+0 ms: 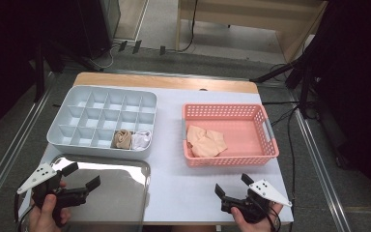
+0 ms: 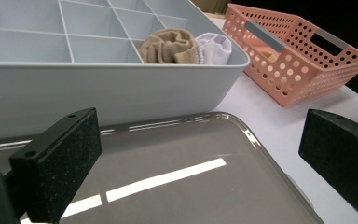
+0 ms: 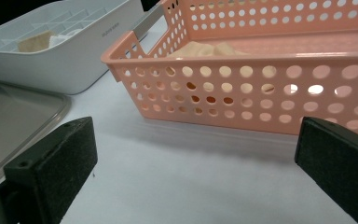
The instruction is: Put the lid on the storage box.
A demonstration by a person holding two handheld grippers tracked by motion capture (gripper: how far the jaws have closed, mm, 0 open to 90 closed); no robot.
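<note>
Two rolled socks (image 1: 131, 139) already sit in the grey organiser (image 1: 72, 104) at upper left; one beige pair (image 1: 205, 140) waits in the pink basket (image 1: 265, 145) right of centre. I have both claws, left gripper (image 1: 81, 176) and right gripper (image 1: 231, 183), spread wide and empty along the bottom edge

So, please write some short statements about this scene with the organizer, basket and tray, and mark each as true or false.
1. The pink basket holds beige cloth. True.
2. The grey organizer has items in every compartment. False: only two neighbouring compartments in its near row are filled, with a tan roll and a white roll.
3. The left gripper hangs over the metal tray, jaws open. True.
4. The right gripper is shut on cloth. False: its jaws are open and hold nothing.
</note>
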